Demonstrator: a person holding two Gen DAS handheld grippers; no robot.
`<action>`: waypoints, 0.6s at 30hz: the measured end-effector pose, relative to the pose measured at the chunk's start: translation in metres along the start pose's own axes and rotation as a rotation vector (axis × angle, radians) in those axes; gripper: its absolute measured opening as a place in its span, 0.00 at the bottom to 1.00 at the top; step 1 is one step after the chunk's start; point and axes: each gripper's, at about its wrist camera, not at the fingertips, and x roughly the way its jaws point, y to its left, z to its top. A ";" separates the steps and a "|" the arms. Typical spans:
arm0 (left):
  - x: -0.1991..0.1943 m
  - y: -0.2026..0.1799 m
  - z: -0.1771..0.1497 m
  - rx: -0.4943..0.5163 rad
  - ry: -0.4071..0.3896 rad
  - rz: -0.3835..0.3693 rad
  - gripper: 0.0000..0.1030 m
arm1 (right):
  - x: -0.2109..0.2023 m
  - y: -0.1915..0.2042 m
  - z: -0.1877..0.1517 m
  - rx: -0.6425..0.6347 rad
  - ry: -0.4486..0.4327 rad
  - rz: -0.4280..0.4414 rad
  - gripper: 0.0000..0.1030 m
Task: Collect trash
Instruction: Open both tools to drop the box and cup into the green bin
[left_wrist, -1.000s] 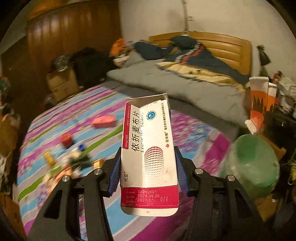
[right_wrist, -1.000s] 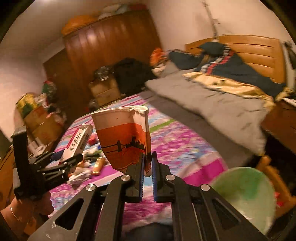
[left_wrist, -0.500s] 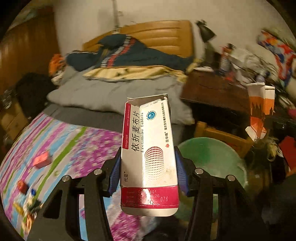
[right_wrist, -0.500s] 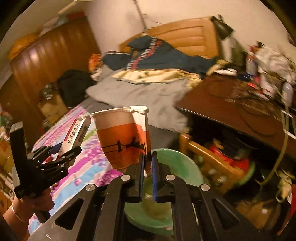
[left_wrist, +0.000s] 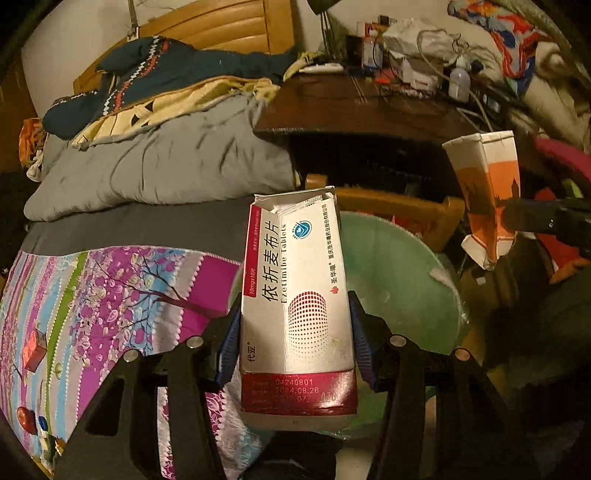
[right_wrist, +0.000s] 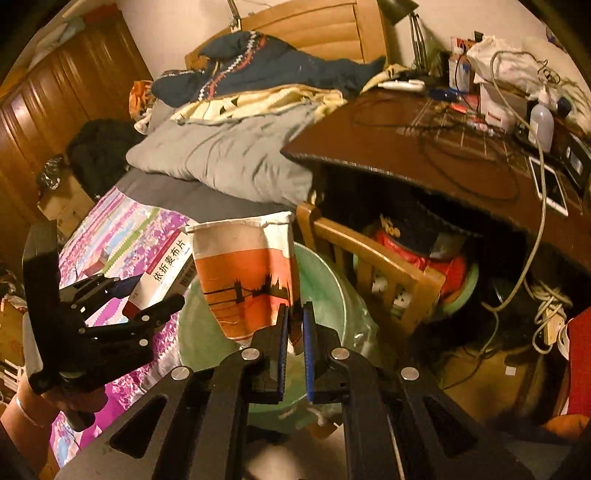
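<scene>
My left gripper (left_wrist: 295, 332) is shut on a white and red medicine box (left_wrist: 295, 306), held upright with its torn top open. The same box (right_wrist: 166, 273) shows in the right wrist view, in the left gripper (right_wrist: 144, 299). My right gripper (right_wrist: 293, 325) is shut on the edge of a crushed orange and white paper cup (right_wrist: 247, 280); that cup (left_wrist: 487, 192) hangs at the right in the left wrist view. Below both items stands a green-lined trash bin (left_wrist: 399, 280), whose rim (right_wrist: 332, 280) lies just behind the cup.
The bed with its purple flowered cover (left_wrist: 110, 295) lies to the left, small bits of trash (left_wrist: 35, 347) on it. A grey duvet (left_wrist: 166, 162) is piled behind. A dark desk (right_wrist: 424, 147) with cables and a wooden chair (right_wrist: 373, 266) stand right of the bin.
Both grippers swung right from over the bed and sank toward the green bin, which now lies under the box and cup. Their grips have not changed.
</scene>
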 end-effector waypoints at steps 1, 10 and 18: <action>0.003 -0.001 -0.001 0.002 0.006 0.002 0.49 | 0.003 -0.001 -0.001 0.001 0.006 0.000 0.08; 0.011 0.004 0.003 -0.012 0.014 0.024 0.53 | 0.022 0.005 0.005 0.003 0.032 0.017 0.09; 0.015 0.010 0.001 -0.046 0.019 0.039 0.65 | 0.031 0.009 0.010 -0.006 0.023 0.000 0.35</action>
